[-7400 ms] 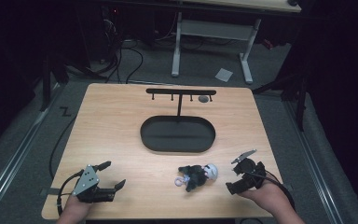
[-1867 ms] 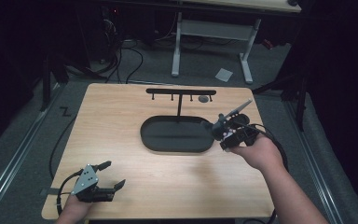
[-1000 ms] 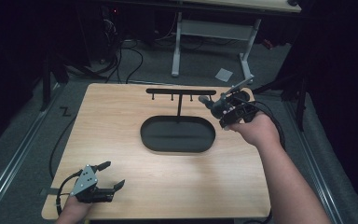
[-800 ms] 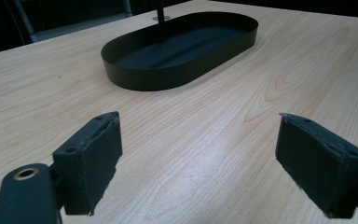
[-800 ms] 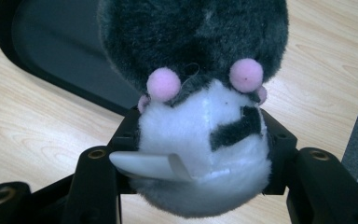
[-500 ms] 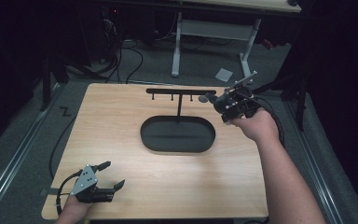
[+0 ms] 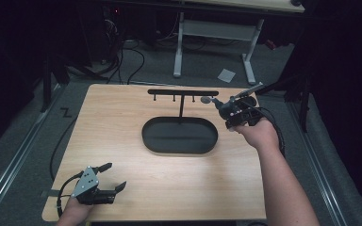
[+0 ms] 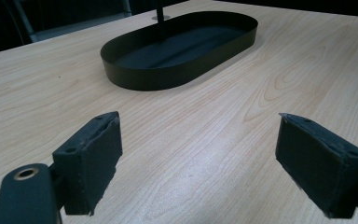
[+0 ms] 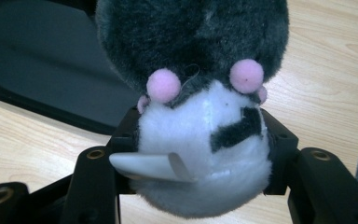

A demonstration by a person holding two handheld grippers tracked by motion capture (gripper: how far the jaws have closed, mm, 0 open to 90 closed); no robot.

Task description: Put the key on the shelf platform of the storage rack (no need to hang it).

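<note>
The plush toy (image 9: 200,116), grey and white with pink pompoms, sits clamped between the jaws of the right gripper (image 7: 233,110), held above the table's (image 7: 122,122) far right area, just right of the black oval tray (image 7: 179,136) and near the right end of the hanger rack (image 7: 183,92). Bare wood lies between tray and right edge. The left gripper (image 7: 104,178) rests at the near left corner, jaws wide and empty, with open tabletop before it.

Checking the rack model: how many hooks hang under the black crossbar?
3 hooks visible under the crossbar: left, middle, right of the post. A fourth may be hidden behind the plush toy that the right gripper holds at the bar's right end.
</note>
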